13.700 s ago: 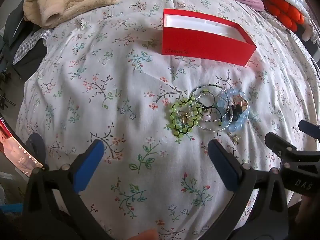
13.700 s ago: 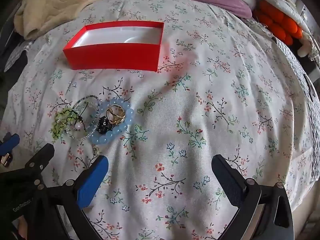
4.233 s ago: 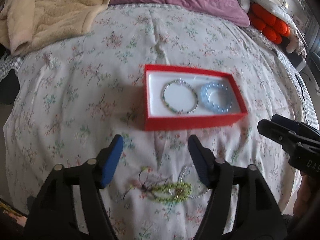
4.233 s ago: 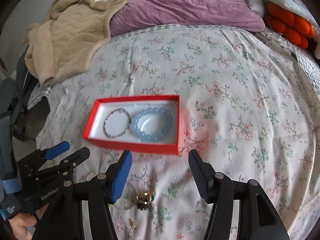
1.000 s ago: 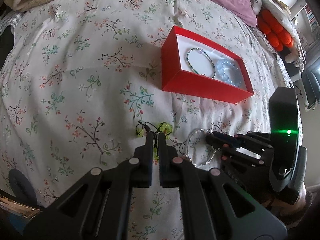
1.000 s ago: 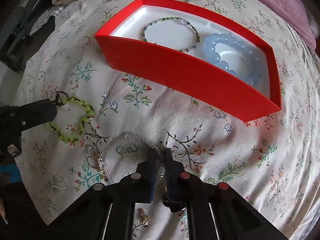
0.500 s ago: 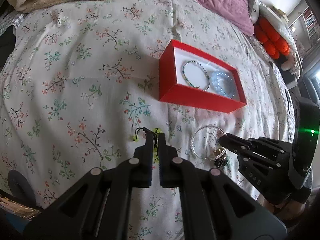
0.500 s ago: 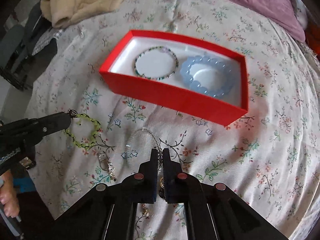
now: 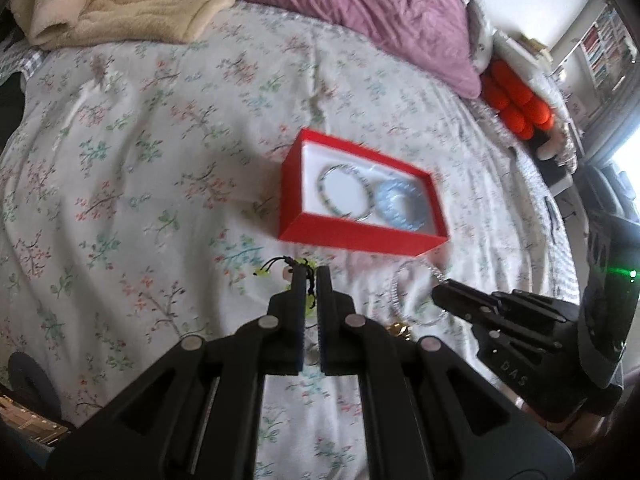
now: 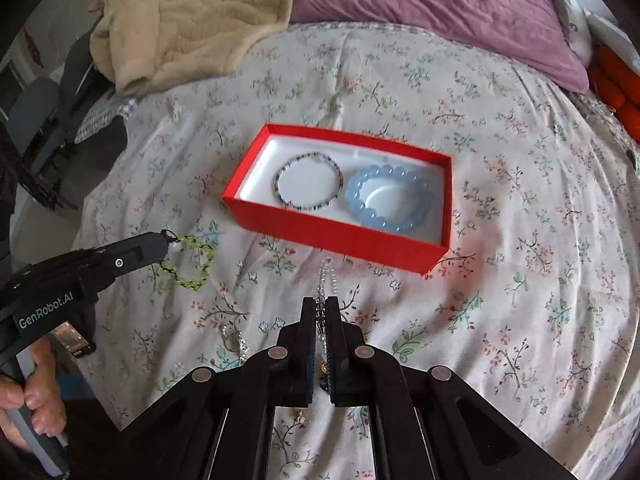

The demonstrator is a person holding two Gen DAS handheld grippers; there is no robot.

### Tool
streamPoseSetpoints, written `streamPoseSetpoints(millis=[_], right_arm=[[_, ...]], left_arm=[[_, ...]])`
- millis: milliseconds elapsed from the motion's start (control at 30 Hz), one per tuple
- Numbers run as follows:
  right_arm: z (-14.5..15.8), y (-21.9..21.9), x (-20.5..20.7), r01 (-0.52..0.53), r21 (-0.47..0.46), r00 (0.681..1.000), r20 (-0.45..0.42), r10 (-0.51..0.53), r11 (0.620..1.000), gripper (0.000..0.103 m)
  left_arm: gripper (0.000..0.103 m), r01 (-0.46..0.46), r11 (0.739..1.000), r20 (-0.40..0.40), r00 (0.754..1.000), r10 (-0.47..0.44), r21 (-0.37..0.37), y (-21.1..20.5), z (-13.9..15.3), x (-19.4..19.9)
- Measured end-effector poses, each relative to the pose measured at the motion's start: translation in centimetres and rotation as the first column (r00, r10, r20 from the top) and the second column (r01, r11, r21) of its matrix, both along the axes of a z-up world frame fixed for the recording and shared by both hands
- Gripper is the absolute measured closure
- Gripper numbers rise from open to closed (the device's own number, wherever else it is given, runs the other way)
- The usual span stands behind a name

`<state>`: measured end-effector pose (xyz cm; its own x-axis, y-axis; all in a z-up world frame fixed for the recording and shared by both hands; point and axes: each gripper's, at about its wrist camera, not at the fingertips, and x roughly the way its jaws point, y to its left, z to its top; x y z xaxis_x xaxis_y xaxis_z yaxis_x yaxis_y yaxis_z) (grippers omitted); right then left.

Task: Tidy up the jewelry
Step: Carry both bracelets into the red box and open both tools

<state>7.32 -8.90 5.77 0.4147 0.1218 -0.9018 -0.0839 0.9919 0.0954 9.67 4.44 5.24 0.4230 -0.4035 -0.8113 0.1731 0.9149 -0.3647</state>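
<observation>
A red box with a white lining sits on the floral bedspread; inside lie a thin dark beaded bracelet and a pale blue bead bracelet. My left gripper is shut on the green beaded bracelet, which hangs from its tips above the bedspread, left of the box. My right gripper is shut on a clear crystal bracelet, which dangles just in front of the box's near wall. In the left wrist view the box lies ahead and the crystal bracelet hangs at the right gripper's tip.
Small pieces stay on the bedspread below my grippers: a silver ring-like piece and a gold ring. A beige blanket and a purple pillow lie behind the box, orange cushions to the right. A person's hand holds the left gripper.
Both grippers have risen with their bracelets, which now hang off the bedspread. The red box looks smaller and farther below than a second ago.
</observation>
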Motion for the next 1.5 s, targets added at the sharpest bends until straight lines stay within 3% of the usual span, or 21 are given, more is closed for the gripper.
streamPoseSetpoints(millis=[400, 567, 733, 867, 1000, 1233, 1500], right_arm=[[2.6, -1.9, 1.0, 0.047, 0.094, 0.997, 0.060, -0.053, 0.995, 0.099], [3.5, -3.2, 1.9, 0.078, 0.144, 0.992, 0.085, -0.091, 0.987, 0.099], [3.6, -4.7, 2.9, 0.116, 0.183, 0.986, 0.101, -0.136, 0.976, 0.099], [3.3, -5.7, 3.7, 0.141, 0.200, 0.982, 0.100, -0.164, 0.970, 0.099], [2.9, -6.3, 4.5, 0.157, 0.204, 0.979, 0.098, -0.179, 0.966, 0.099], [2.5, -5.3, 5.5, 0.129, 0.210, 0.982, 0.112, -0.154, 0.969, 0.099], [2.1, -3.6, 6.4, 0.076, 0.258, 0.987, 0.121, -0.110, 0.963, 0.099]], left_arm=[[0.097, 0.018, 0.991, 0.064, 0.998, -0.010, -0.134, -1.8, 1.9, 1.7], [0.097, 0.024, 0.966, 0.061, 0.998, -0.008, -0.257, -3.1, 1.8, 3.8], [0.097, 0.017, 0.954, 0.063, 0.998, 0.002, -0.299, -4.7, 0.7, 5.9], [0.097, 0.012, 0.969, 0.043, 0.999, -0.001, -0.248, -5.8, -1.1, 7.1], [0.097, -0.020, 0.990, -0.009, 1.000, 0.019, -0.143, -6.1, -3.2, 7.7], [0.097, -0.064, 0.998, 0.014, 0.998, 0.064, -0.006, -5.3, -3.3, 7.6], [0.088, -0.087, 0.996, 0.033, 0.996, 0.087, 0.017, -4.3, -2.5, 7.0]])
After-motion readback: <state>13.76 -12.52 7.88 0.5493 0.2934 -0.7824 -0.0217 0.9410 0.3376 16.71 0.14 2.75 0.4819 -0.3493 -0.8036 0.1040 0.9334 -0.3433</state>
